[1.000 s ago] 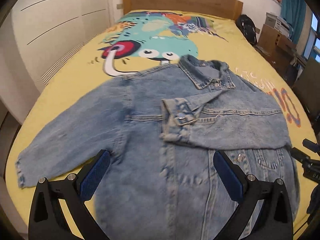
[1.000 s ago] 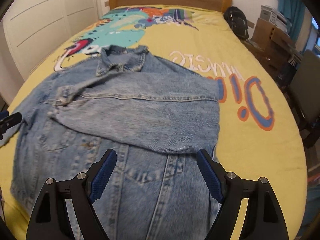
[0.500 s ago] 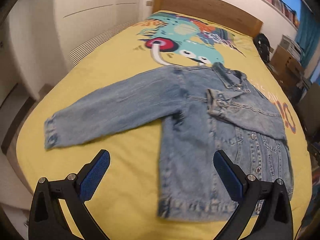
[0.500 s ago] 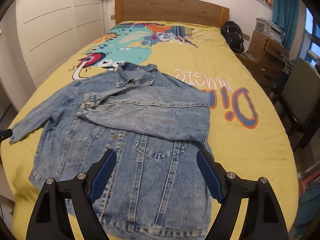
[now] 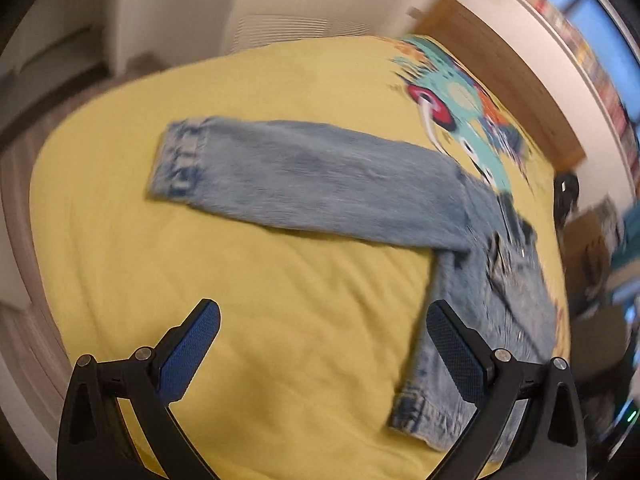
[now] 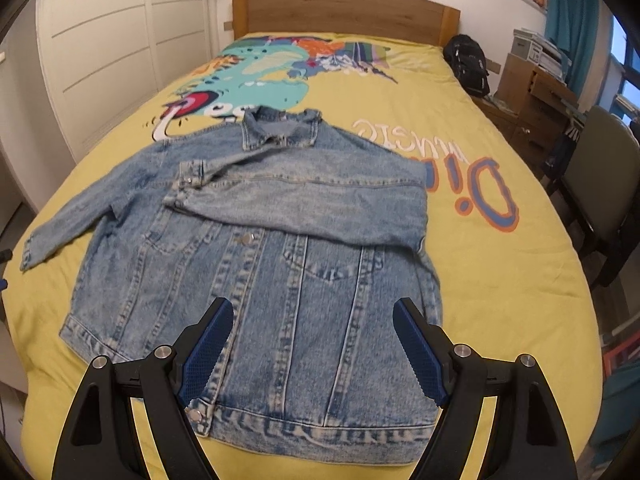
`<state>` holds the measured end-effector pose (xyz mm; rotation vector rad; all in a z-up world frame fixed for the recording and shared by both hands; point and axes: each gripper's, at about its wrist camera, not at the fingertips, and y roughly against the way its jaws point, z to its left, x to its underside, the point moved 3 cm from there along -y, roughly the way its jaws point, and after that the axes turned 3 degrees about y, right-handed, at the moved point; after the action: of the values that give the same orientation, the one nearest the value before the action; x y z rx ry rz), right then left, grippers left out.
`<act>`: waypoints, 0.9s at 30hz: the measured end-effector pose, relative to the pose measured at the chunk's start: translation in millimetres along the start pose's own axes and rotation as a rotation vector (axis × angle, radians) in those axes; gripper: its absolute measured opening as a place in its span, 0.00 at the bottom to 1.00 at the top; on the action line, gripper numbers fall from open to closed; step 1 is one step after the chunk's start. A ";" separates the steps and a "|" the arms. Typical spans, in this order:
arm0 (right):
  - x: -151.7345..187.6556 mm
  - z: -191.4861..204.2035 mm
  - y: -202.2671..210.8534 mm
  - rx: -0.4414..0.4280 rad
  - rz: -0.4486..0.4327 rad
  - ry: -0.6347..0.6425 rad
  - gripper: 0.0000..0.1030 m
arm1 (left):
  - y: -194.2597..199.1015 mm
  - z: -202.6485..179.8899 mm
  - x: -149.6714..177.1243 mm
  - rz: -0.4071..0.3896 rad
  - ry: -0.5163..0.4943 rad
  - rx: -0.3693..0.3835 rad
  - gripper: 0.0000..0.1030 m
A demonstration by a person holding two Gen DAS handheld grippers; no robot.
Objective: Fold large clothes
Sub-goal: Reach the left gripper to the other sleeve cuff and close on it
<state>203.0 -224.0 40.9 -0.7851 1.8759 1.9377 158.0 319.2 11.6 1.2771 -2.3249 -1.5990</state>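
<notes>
A light blue denim jacket (image 6: 256,264) lies front up on the yellow bed cover (image 6: 500,280). One sleeve (image 6: 304,196) is folded across its chest; the other sleeve (image 6: 76,216) stretches out flat toward the bed's left side. My right gripper (image 6: 312,348) hangs open above the jacket's lower front, holding nothing. In the blurred left wrist view the outstretched sleeve (image 5: 312,176) runs across the picture with its cuff (image 5: 180,160) at the left. My left gripper (image 5: 320,344) stands open over bare yellow cover, short of the sleeve and beside the jacket's hem corner (image 5: 420,412).
A wooden headboard (image 6: 344,12) closes the far end of the bed. White wardrobe doors (image 6: 100,40) line the left side. A black backpack (image 6: 468,64), boxes and a chair (image 6: 600,184) stand along the right side.
My left gripper has swept leftward off the jacket's body to the outstretched sleeve's side and rolled, tilting its view. My right gripper has drawn back and up, so the whole jacket shows.
</notes>
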 end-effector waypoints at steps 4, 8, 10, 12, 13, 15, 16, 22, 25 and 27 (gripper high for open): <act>4.5 -2.7 -15.7 0.011 0.033 0.000 0.81 | -9.9 35.4 -19.7 0.010 0.124 0.015 0.98; 9.2 -4.0 -29.3 0.015 0.061 -0.006 0.81 | -21.7 56.2 -39.4 0.007 0.217 0.057 0.96; 12.6 -2.8 -36.7 0.015 0.076 0.000 0.81 | -29.4 63.7 -48.8 0.007 0.258 0.067 0.93; 15.9 -2.4 -42.3 0.014 0.087 0.002 0.81 | -37.1 68.8 -56.2 0.011 0.289 0.078 0.86; 17.2 -2.4 -44.5 0.013 0.091 0.001 0.81 | -41.4 70.9 -59.3 0.013 0.306 0.085 0.84; 20.8 -2.7 -50.2 0.011 0.100 -0.002 0.81 | -48.2 77.9 -63.9 0.015 0.338 0.098 0.75; 22.8 -3.3 -53.7 0.010 0.108 -0.004 0.81 | -51.2 82.2 -66.1 0.014 0.359 0.107 0.73; 28.1 -5.6 -64.3 0.012 0.135 0.005 0.81 | -60.7 105.0 -71.9 -0.017 0.476 0.186 0.58; 29.0 -7.8 -66.8 0.015 0.139 0.004 0.81 | -64.7 116.9 -77.7 -0.036 0.533 0.227 0.48; 30.4 -8.9 -68.3 0.020 0.143 0.007 0.81 | -65.1 127.6 -82.3 -0.057 0.578 0.251 0.47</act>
<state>220.5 -231.7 -31.9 -0.6694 2.0017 1.9988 192.5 460.3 -67.2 1.5986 -2.1573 -0.8001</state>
